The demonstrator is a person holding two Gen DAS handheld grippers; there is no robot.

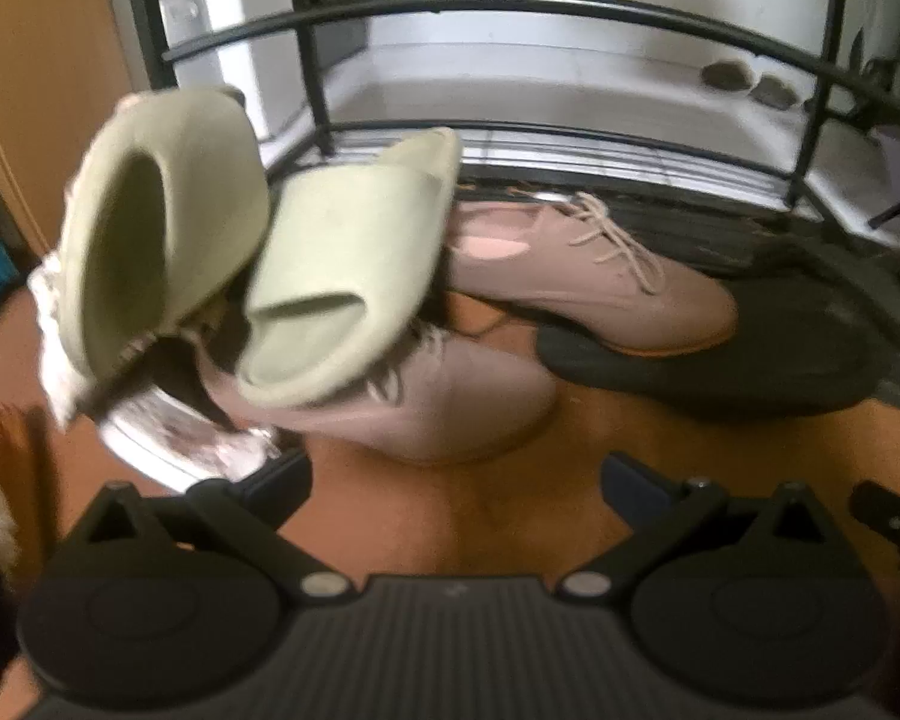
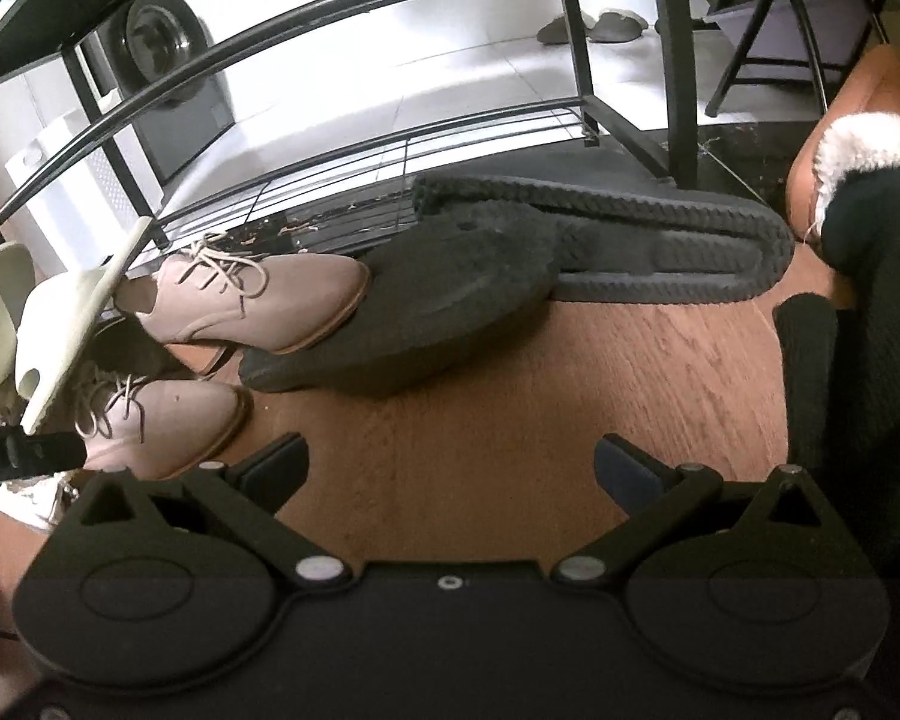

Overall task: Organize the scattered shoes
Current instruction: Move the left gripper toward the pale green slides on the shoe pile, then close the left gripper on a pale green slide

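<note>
Two pale green slides (image 1: 342, 276) lean on end over a pair of pink lace-up shoes (image 1: 576, 264) on the wooden floor, in front of a black wire shoe rack (image 1: 510, 6). In the right wrist view the pink shoes (image 2: 258, 294) sit left, with the green slides (image 2: 60, 324) at the left edge, and two dark grey fuzzy slippers (image 2: 438, 306) lie beside them, one upturned sole-up (image 2: 678, 252). My left gripper (image 1: 456, 486) is open and empty, just short of the nearer pink shoe. My right gripper (image 2: 450, 468) is open and empty above bare floor.
The rack's low wire shelf (image 2: 330, 180) stands behind the shoes. A brown boot with white fleece lining (image 2: 870, 138) and a black garment (image 2: 864, 312) are at the right. A washing machine (image 2: 168, 60) and white tiled floor lie beyond the rack.
</note>
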